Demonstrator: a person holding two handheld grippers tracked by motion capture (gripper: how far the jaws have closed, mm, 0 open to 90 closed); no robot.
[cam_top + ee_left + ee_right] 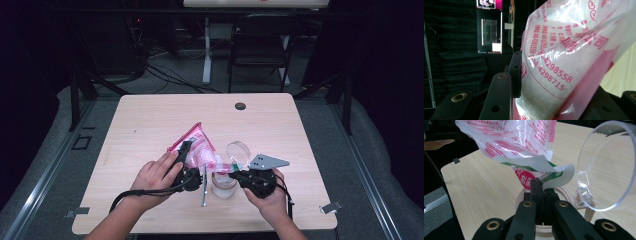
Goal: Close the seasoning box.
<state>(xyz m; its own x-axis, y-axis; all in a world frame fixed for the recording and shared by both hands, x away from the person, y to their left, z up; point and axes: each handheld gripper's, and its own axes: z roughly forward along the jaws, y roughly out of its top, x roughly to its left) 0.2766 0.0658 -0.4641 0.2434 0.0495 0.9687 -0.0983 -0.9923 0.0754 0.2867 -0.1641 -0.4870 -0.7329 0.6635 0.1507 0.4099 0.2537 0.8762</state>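
Both forearms come in at the bottom of the high view, and I see my left gripper (186,162) clamped partway around the body of the pink-and-clear bag (196,146) while my right gripper (239,175) pinches its lower corner over the glass jar (224,184); the jar's hinged lid (238,151) stands flipped up behind. I judge the bag is tipped this way so its contents can run into the jar: its long axis slants from the far left down toward the near right, mouth end lowest. Along the left gripper, the bag (564,62) bulges with white grains between the jaws, which sit half closed and press into its sides, holding the weight. Along the right gripper, the jaws are fully closed on the bag's torn corner (535,183), I think to steer the spout above the jar's rim (564,192), with the clear lid (607,167) leaning open beside it on the wooden table (486,187).
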